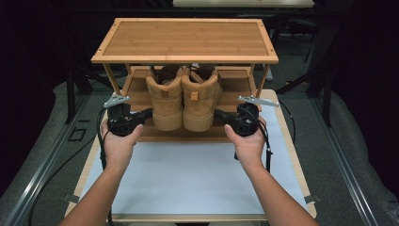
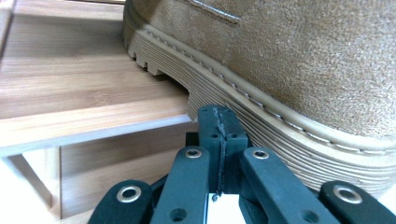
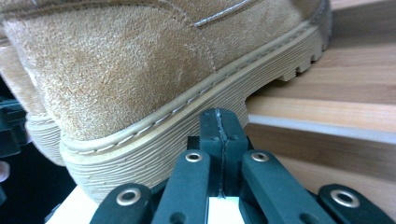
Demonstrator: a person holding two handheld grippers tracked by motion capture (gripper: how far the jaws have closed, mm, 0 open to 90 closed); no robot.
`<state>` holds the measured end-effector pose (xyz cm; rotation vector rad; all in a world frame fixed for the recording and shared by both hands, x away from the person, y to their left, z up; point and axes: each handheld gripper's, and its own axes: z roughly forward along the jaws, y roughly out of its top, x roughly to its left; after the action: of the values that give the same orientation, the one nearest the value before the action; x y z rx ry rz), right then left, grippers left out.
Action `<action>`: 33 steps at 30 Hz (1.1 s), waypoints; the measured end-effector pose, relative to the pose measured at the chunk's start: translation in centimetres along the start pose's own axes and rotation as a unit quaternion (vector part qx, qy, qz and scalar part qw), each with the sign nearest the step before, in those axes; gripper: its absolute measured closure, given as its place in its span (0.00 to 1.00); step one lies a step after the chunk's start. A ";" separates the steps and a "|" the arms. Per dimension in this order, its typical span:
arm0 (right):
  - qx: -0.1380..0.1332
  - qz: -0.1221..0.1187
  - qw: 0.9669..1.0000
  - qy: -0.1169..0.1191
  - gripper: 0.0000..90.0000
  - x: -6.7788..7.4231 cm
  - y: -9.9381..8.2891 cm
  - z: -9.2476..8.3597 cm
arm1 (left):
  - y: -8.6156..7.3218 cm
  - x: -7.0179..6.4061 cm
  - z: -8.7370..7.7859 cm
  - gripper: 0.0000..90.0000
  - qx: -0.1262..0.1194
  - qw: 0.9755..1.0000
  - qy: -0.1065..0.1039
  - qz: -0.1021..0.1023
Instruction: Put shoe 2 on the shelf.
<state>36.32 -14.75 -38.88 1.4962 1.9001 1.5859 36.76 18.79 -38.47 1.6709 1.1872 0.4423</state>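
Note:
Two tan suede boots stand side by side on the lower shelf [image 1: 141, 89] of a bamboo rack, heels overhanging its front edge. Against the outer side of the left boot [image 1: 164, 96] my left gripper [image 1: 149, 113] is shut, empty; in the left gripper view its closed tips [image 2: 218, 122] meet the ribbed sole [image 2: 261, 126]. My right gripper [image 1: 218, 113] is shut and empty as well, at the outer side of the right boot [image 1: 200, 96]. In the right gripper view its tips [image 3: 219, 123] press against that boot's sole [image 3: 154, 149].
The rack's top shelf [image 1: 186, 40] overhangs the boots from above. A white sheet [image 1: 193, 174] covers the wooden table [image 1: 291, 155] in front of the rack. Cables trail from both grippers down the table's sides. Dark floor and metal rails surround the table.

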 end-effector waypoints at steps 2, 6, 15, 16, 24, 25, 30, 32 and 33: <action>-0.002 0.003 1.000 0.000 1.00 -0.2 0.2 0.2 | 0.2 0.0 0.3 1.00 0.001 1.000 -0.002 0.000; 0.002 0.006 1.000 -0.005 1.00 -0.6 0.7 0.7 | 0.5 0.1 1.0 1.00 0.000 1.000 0.007 0.001; 0.002 0.009 1.000 -0.015 1.00 -1.4 1.4 1.8 | 1.2 0.7 2.4 1.00 0.003 1.000 0.003 -0.009; -0.002 0.007 1.000 -0.021 1.00 -1.3 1.5 2.0 | 1.3 0.8 2.5 1.00 0.004 1.000 0.003 -0.009; -0.003 0.012 1.000 -0.024 1.00 -1.6 2.0 2.6 | 1.8 1.2 3.1 1.00 -0.001 1.000 0.004 -0.017; -0.004 0.012 1.000 -0.021 1.00 -1.6 2.1 2.7 | 1.8 1.2 3.2 1.00 -0.002 1.000 0.005 -0.017; -0.002 0.013 0.999 -0.034 1.00 -2.0 2.3 2.9 | 1.9 1.2 3.6 1.00 0.001 1.000 -0.002 -0.016; 0.004 0.015 0.999 -0.030 1.00 -2.1 2.3 3.0 | 1.9 1.2 3.8 1.00 0.001 1.000 0.002 -0.017; 0.004 0.016 0.999 -0.031 1.00 -2.1 2.3 3.0 | 1.9 1.3 3.8 1.00 -0.001 1.000 0.005 -0.016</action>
<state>40.68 -14.98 -38.89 1.5676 1.8599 1.5295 41.09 17.91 -38.80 1.6475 1.2190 0.4315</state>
